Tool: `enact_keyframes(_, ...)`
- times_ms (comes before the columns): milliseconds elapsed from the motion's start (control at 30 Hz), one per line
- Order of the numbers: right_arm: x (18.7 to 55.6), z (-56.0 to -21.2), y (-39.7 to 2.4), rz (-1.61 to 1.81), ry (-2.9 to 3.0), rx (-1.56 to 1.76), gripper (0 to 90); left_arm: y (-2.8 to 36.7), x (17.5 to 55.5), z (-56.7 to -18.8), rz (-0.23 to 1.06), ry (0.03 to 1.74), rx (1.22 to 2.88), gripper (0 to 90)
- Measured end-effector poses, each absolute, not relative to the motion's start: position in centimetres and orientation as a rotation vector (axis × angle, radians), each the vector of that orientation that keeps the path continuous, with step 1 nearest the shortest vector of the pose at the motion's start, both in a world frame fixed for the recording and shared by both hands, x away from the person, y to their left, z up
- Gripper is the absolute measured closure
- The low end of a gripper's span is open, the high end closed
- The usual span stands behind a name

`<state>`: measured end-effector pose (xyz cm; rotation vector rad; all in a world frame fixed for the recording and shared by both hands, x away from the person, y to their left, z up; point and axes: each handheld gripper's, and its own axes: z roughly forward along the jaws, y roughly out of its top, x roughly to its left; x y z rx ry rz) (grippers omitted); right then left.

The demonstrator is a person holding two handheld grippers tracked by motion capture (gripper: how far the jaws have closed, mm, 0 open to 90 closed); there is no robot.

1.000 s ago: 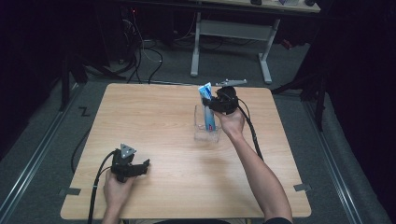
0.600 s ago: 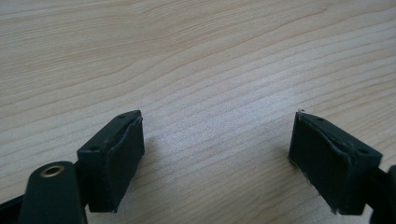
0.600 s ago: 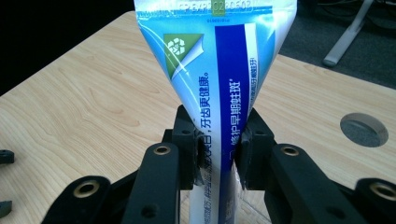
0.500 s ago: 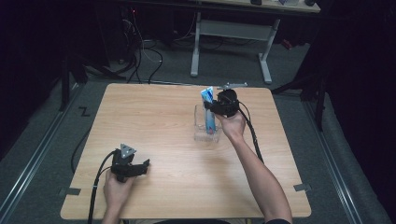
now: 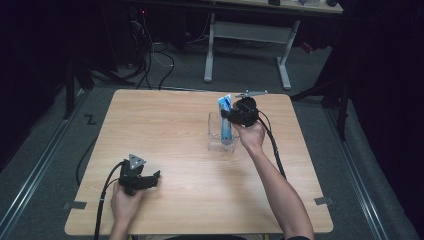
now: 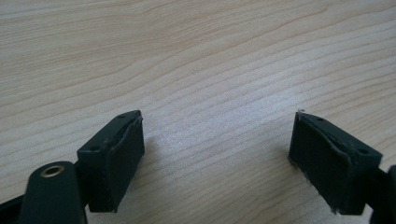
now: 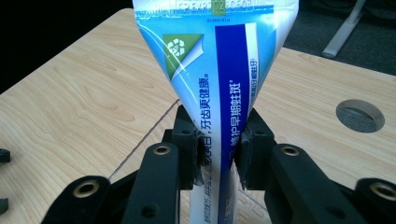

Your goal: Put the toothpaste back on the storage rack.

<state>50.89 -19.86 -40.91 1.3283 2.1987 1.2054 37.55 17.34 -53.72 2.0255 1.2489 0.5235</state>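
Observation:
A blue and white toothpaste tube (image 7: 219, 70) stands upright with its flat crimped end up, and my right gripper (image 7: 218, 156) is shut on its body. In the high view the tube (image 5: 225, 120) reaches down into a clear plastic cup (image 5: 219, 134) on the far middle of the table, with the right gripper (image 5: 231, 116) pressed against it from the right. My left gripper (image 5: 152, 178) rests low at the table's near left, open, its pads (image 6: 122, 149) wide apart over bare wood with nothing between them.
The light wooden table (image 5: 165, 125) has a round cable hole (image 7: 360, 115) near its far edge. A white-legged desk frame (image 5: 247, 40) stands behind the table, and cables (image 5: 155, 55) lie on the grey floor. Dark curtains surround the area.
The right gripper and the tube have barely shifted over the cup. The left gripper has stayed where it was.

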Motion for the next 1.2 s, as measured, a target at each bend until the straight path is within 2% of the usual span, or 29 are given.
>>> enact_keyframes(1200,50.6,-41.6,-22.9,1.180,2.158,1.410,70.3,17.3,37.5,-53.7,0.523,1.249,2.026,18.5)
